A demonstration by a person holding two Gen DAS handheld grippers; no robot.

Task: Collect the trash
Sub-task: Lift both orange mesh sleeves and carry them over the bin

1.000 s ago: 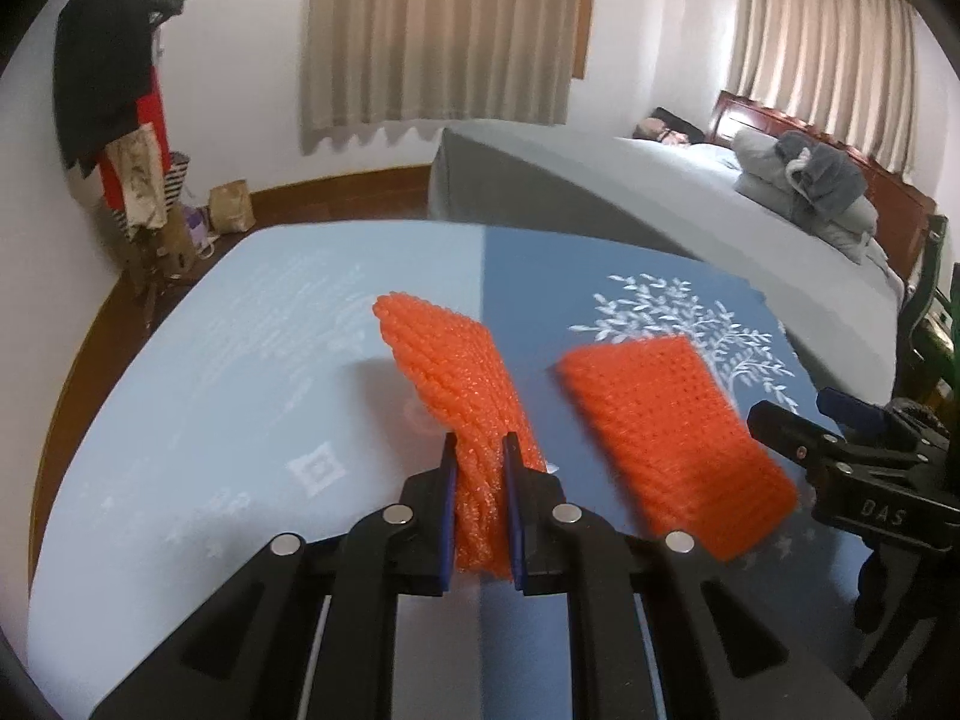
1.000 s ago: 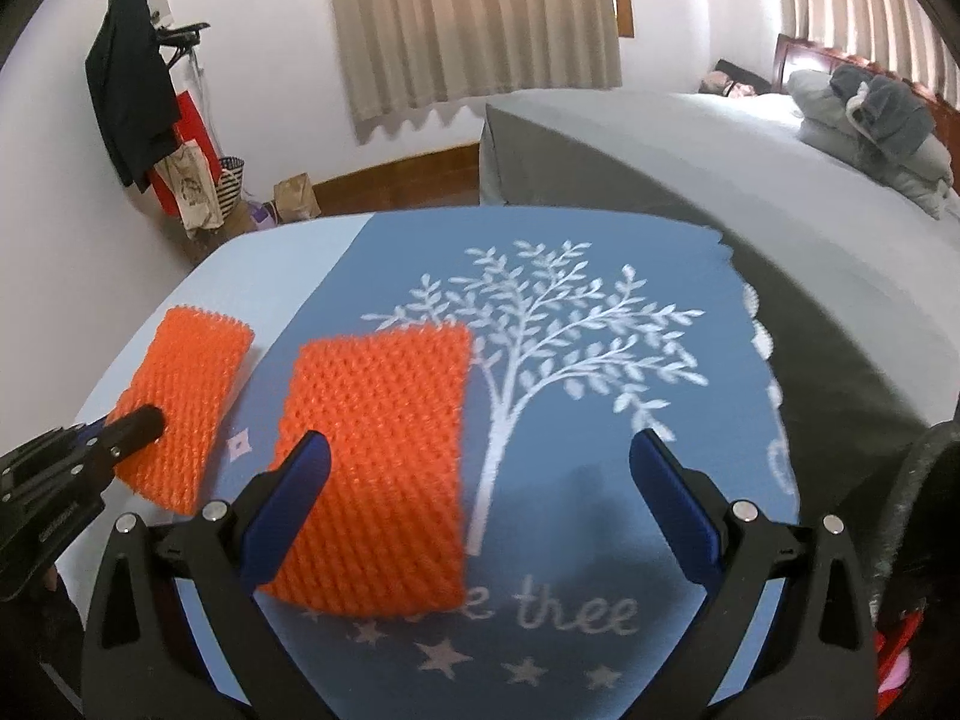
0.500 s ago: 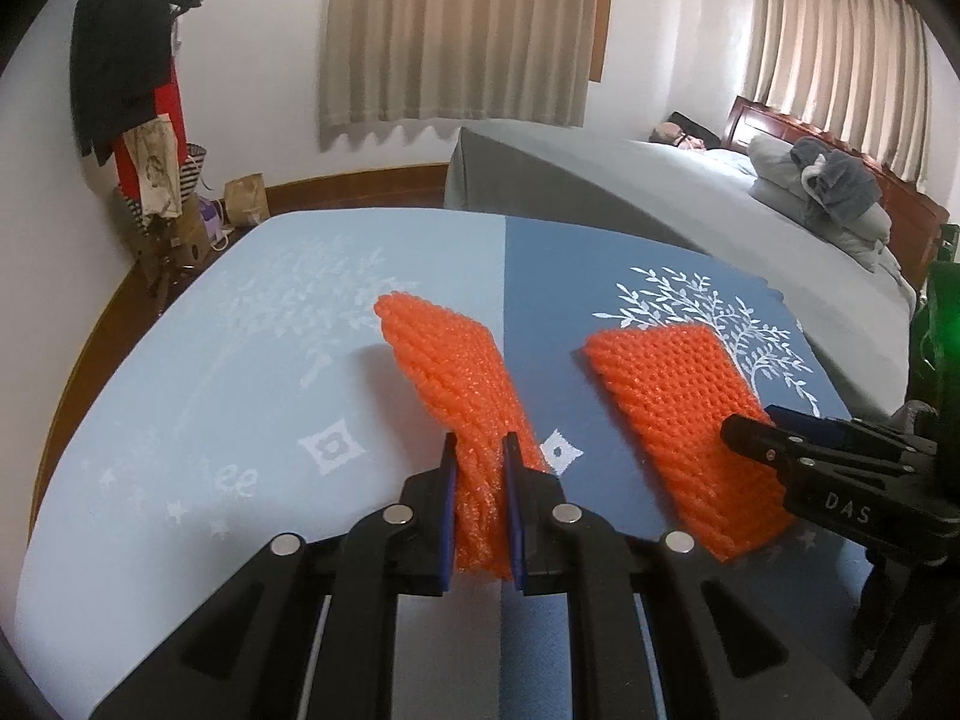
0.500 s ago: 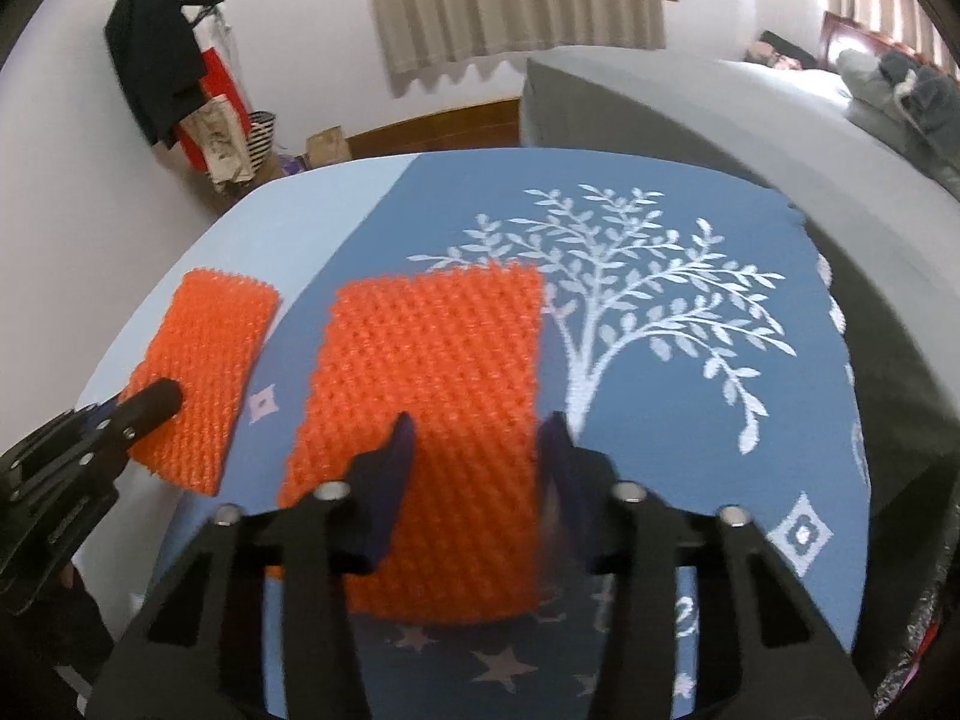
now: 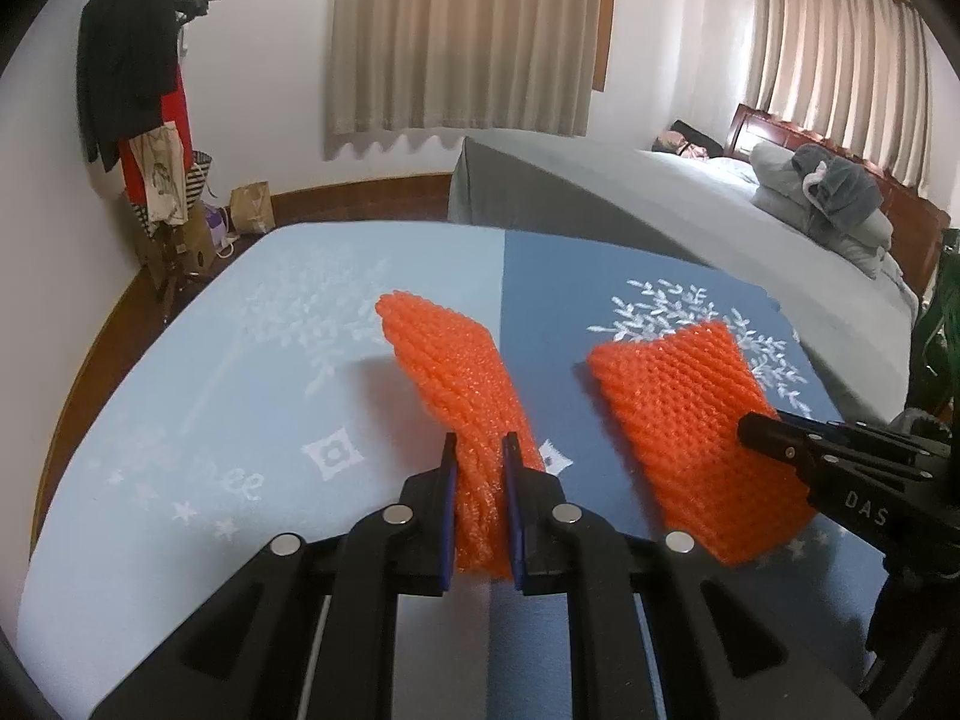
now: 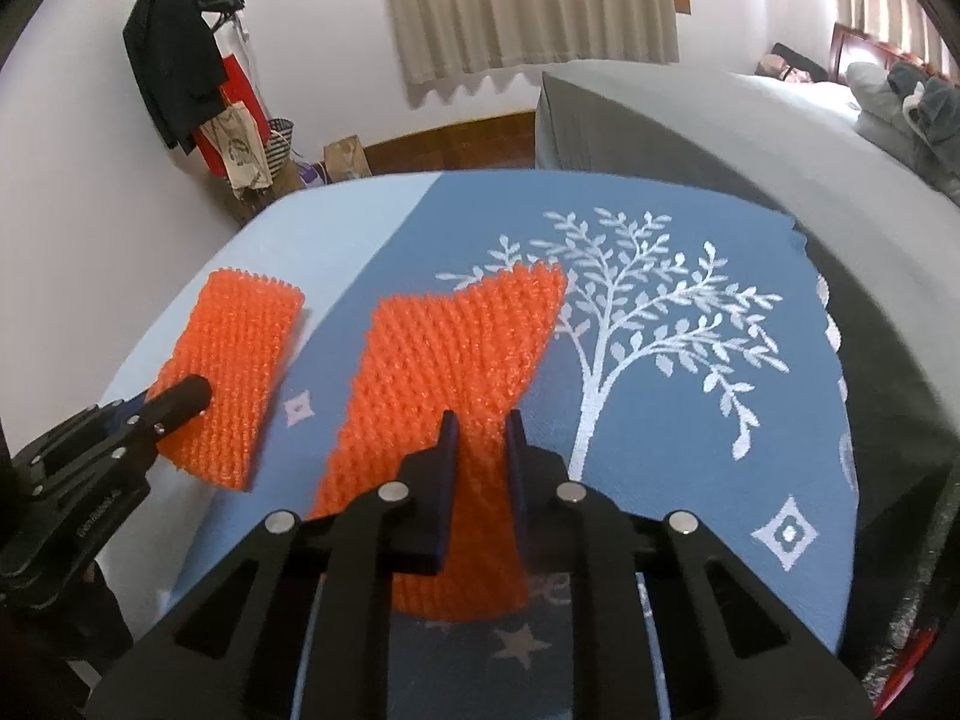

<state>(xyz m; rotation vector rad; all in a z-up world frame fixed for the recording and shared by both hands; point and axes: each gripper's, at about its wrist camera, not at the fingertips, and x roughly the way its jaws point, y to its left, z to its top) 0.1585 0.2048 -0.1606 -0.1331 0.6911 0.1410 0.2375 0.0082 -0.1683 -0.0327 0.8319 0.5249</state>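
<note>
Left gripper (image 5: 479, 462) pinches left foam net (image 5: 456, 384); right gripper (image 6: 480, 441) pinches right foam net (image 6: 456, 354) (both over blue tablecloth (image 6: 690, 450)).

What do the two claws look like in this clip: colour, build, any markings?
Both the left claw and the right claw are matte black angular plastic linkages with silver round pivot pins and thin blue finger pads. The right one's side carries white "DAS" lettering. No cables or sleeves show.
</note>
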